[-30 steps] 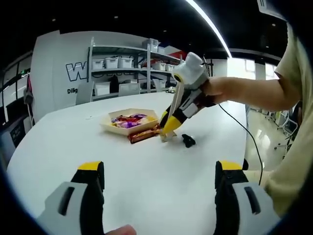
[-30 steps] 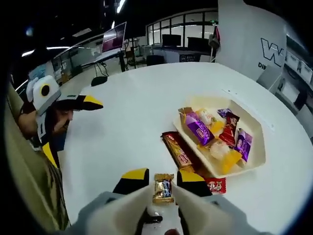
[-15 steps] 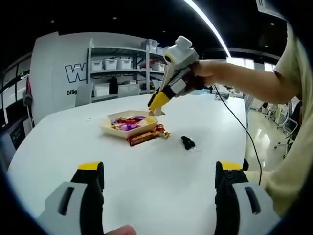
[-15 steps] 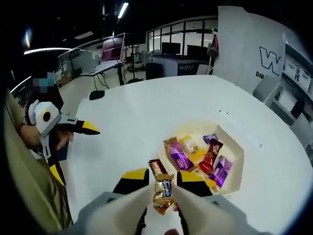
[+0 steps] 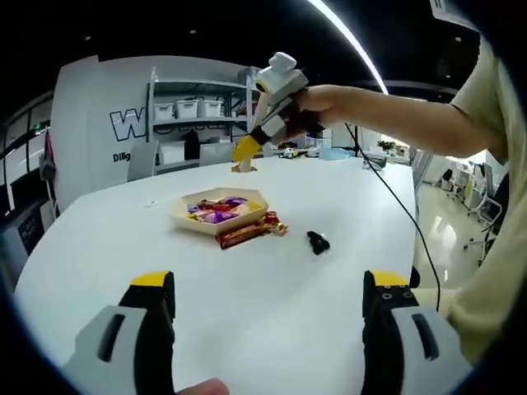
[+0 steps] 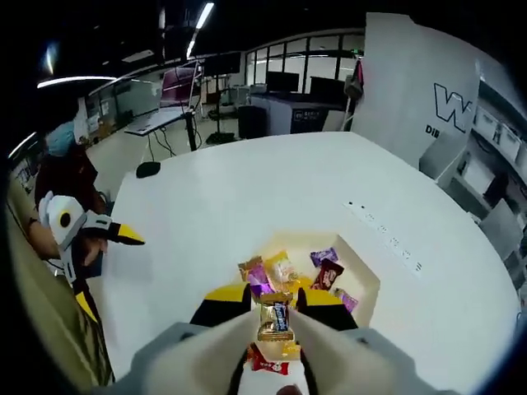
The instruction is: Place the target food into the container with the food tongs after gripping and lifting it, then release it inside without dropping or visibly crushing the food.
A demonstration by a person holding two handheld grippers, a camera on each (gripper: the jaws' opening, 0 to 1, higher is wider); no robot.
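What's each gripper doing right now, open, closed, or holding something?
Left gripper: open, holding nothing, low over the white table.
Right gripper: closed on a small wrapped candy, raised above the tray.

White round table (image 5: 247,288); small black object (image 5: 318,241) on it toward right edge; shelving with storage bins (image 5: 198,111) behind; monitors and desks (image 6: 284,86) beyond far edge

A large white round table (image 5: 247,271) carries a shallow cream hexagonal tray (image 5: 218,216) of wrapped sweets near its middle. Just beside the tray's near edge lie a long red-and-gold snack bar (image 5: 241,231) and a small red packet (image 5: 275,225). A small black object (image 5: 318,241) rests to their right, apart.
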